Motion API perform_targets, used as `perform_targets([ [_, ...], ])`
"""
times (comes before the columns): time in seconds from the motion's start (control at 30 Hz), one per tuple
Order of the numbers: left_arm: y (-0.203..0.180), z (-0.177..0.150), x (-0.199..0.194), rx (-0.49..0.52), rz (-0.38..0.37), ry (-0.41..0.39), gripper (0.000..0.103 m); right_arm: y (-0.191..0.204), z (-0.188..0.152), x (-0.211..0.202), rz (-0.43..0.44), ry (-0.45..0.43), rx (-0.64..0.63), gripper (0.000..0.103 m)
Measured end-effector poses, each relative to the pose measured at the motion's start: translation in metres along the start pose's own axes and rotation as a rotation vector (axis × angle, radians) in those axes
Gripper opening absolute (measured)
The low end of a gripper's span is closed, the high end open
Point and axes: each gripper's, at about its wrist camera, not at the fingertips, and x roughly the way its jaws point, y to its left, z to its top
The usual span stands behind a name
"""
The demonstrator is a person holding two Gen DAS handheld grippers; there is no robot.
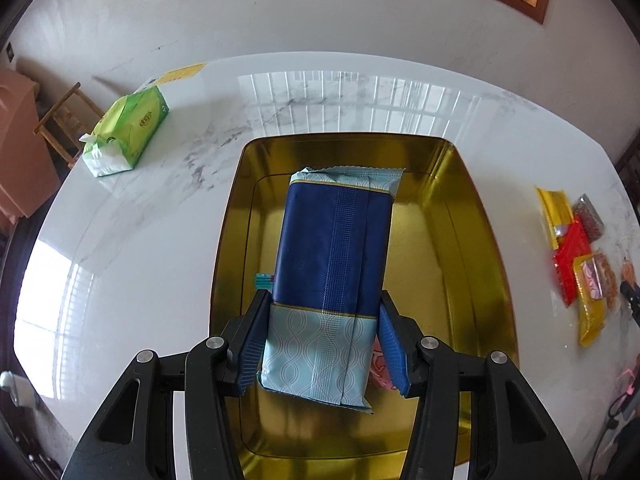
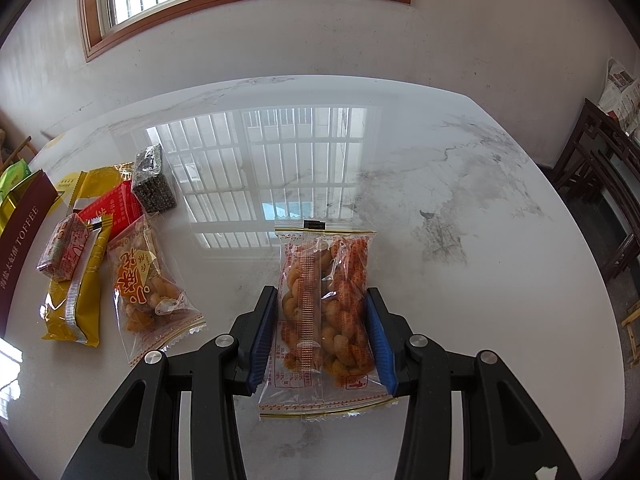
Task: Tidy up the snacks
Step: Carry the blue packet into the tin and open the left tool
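In the left wrist view my left gripper (image 1: pixel 323 308) is shut on a dark blue and pale blue snack pack (image 1: pixel 334 256), held above the inside of a gold tin (image 1: pixel 472 216). Under the pack a pink wrapper (image 1: pixel 378 364) and a teal corner (image 1: pixel 263 280) lie in the tin. In the right wrist view my right gripper (image 2: pixel 322 300) is shut on a clear bag of fried dough twists (image 2: pixel 326 304) above the marble table (image 2: pixel 440 184). A pile of snacks lies to the left: a second twist bag (image 2: pixel 146 292), a yellow pack (image 2: pixel 76 300), a red pack (image 2: pixel 110 210), a dark seed block (image 2: pixel 154 186).
A green tissue pack (image 1: pixel 128 132) sits at the table's far left. The tin's maroon outer wall (image 2: pixel 22 236) reads TOFFEE at the left edge of the right wrist view. Dark wooden chairs (image 2: pixel 600 184) stand beyond the table's right side, a wooden stool (image 1: pixel 66 120) at its left.
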Motion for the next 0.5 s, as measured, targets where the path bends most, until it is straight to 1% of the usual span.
perform_targets([
  [0.07,0.001,-0.001,0.003,0.003,0.003,0.010,0.052,-0.001,0.000,0.000,0.000,0.000,0.000,0.041],
  [0.17,-0.002,-0.001,0.003,0.021,0.017,0.004,0.053,0.000,0.000,0.000,0.000,0.000,-0.001,0.041],
  [0.27,-0.001,-0.001,0.002,0.025,0.013,0.001,0.054,0.000,0.000,0.000,-0.001,0.000,-0.001,0.041],
  [0.4,0.003,0.000,0.000,0.016,0.012,0.000,0.059,0.000,0.000,0.000,-0.001,-0.001,-0.002,0.041],
  [0.5,0.002,-0.003,-0.010,0.013,-0.006,-0.015,0.062,-0.001,0.000,0.000,-0.001,-0.001,-0.002,0.041],
])
